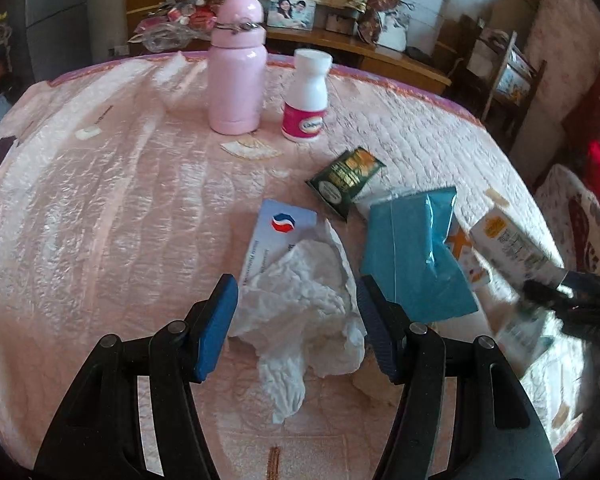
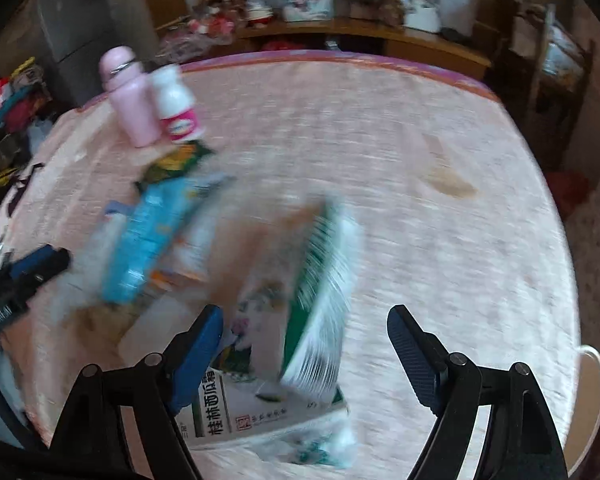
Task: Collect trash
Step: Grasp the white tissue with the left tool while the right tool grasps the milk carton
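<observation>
A crumpled white tissue (image 1: pixel 300 312) lies on the pink tablecloth (image 1: pixel 100 208), partly over a white card with a red-and-blue logo (image 1: pixel 280 226). My left gripper (image 1: pixel 296 284) is open and straddles the tissue, one blue pad on each side. In the blurred right wrist view, my right gripper (image 2: pixel 306 312) is open over a white-and-green medicine box (image 2: pixel 260 412). The box rests against the left finger, and the right finger stands apart from it. A teal plastic packet (image 1: pixel 412 256) and a green snack wrapper (image 1: pixel 346 178) lie between the two grippers.
A pink flask (image 1: pixel 236 80) and a white pill bottle (image 1: pixel 306 96) stand at the far side of the table. A paper scrap (image 1: pixel 252 150) lies in front of them. Wooden furniture (image 1: pixel 380 52) and a chair (image 1: pixel 508 76) stand beyond the table's edge.
</observation>
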Available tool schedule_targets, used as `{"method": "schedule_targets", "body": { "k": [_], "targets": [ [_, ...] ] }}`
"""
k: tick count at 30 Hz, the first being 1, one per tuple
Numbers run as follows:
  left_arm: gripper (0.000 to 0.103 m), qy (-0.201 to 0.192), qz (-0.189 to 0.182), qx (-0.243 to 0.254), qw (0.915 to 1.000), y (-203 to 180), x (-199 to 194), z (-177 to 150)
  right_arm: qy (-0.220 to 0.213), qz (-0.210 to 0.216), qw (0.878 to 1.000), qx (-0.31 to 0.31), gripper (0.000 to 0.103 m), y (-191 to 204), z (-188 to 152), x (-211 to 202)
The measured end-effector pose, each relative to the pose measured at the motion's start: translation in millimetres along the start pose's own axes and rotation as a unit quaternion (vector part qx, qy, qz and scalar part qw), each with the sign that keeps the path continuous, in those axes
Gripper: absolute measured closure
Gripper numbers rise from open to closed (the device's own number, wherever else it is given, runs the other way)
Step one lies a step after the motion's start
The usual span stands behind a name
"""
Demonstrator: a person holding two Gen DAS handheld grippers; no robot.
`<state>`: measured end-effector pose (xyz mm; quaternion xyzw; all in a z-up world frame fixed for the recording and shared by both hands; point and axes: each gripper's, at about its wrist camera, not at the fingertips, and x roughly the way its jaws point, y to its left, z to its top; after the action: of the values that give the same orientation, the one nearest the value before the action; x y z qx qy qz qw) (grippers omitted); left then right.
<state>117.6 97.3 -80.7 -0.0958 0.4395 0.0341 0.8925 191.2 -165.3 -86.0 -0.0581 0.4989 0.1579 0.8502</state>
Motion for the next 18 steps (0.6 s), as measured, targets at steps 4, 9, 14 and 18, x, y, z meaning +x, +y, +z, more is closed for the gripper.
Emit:
{"method": "schedule_targets", "body": {
  "k": [4, 9, 14, 18],
  "targets": [
    [0.043, 0.013, -0.002, 0.013, 0.9998, -9, 15, -2, 0.002, 0.007, 1.000, 0.030, 0.022, -41, -18, -8],
    [0.052, 0.028, -0.007, 0.017, 0.9994, -14, 28, -3, -0.025, 0.023, 0.999, 0.034, 0.021, -57, -17, -17],
    [0.086, 0.027, -0.013, 0.025, 0.9992, -10, 21, -3, -0.041, 0.005, 0.999, 0.013, 0.021, -57, 3, -14],
    [0.088, 0.017, -0.032, 0.013, 0.9993, -2, 4, -1, -0.047, -0.003, 0.999, 0.019, 0.021, -72, 14, -10]
  ]
}}
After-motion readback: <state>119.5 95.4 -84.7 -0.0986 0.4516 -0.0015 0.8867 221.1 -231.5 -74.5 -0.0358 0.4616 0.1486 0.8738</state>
